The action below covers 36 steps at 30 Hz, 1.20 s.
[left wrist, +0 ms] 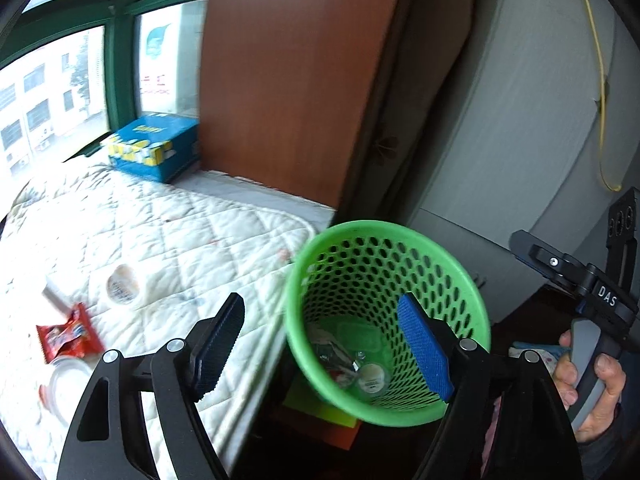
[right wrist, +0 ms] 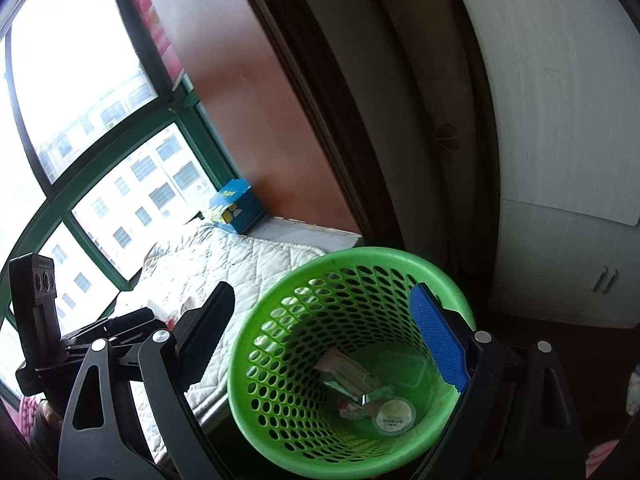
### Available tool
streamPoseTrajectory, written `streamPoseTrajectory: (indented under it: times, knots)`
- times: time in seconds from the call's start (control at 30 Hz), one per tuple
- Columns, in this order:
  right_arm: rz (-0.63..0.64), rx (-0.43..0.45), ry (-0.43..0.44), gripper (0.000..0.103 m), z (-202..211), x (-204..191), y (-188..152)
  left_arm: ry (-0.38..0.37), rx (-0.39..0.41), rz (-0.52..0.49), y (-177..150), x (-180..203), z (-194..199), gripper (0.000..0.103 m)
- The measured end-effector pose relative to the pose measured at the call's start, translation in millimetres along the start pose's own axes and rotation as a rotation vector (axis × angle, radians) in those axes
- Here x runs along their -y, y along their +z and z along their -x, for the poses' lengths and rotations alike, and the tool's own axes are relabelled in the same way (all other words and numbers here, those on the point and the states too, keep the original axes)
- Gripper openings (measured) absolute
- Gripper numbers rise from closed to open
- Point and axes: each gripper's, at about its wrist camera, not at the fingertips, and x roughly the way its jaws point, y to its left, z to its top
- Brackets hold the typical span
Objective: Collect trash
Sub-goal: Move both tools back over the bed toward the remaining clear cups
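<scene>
A green perforated wastebasket (left wrist: 472, 300) (right wrist: 384, 258) stands beside the quilted bed. Inside it lie a small round lidded cup (left wrist: 372, 378) (right wrist: 394, 414) and crumpled wrappers (right wrist: 348, 372). My left gripper (left wrist: 320, 344) is open and empty, hovering above the bin's rim. My right gripper (right wrist: 332, 336) is open and empty, also above the bin. On the quilt (left wrist: 180, 232) lie a red snack wrapper (left wrist: 68, 336), a round cup (left wrist: 122, 284) and a clear plastic lid (left wrist: 68, 388).
A blue and yellow box (left wrist: 156, 148) (right wrist: 236, 206) sits by the window. A brown wooden panel (left wrist: 288, 80) rises behind the bed. White cabinets (right wrist: 560, 160) stand at the right. A yellow-green pad (left wrist: 320, 408) lies under the bin.
</scene>
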Motion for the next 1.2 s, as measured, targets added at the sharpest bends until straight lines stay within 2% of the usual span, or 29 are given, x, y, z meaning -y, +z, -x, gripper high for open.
streamPoseTrajectory:
  times: [0.33,0.77,1.2]
  knots:
    - [0.08,-0.065,0.083,0.091,-25,-52,-7,0.164,0.041,0.144,-33,-87,48,0.076]
    - [0.245,-0.191,0.239,0.094,-67,-152,-38,0.374,0.093,0.374,-89,-206,123,0.078]
    - [0.437,-0.364,0.397,0.096,-115,-255,-102,0.494,0.119,0.531,-142,-266,172,0.079]
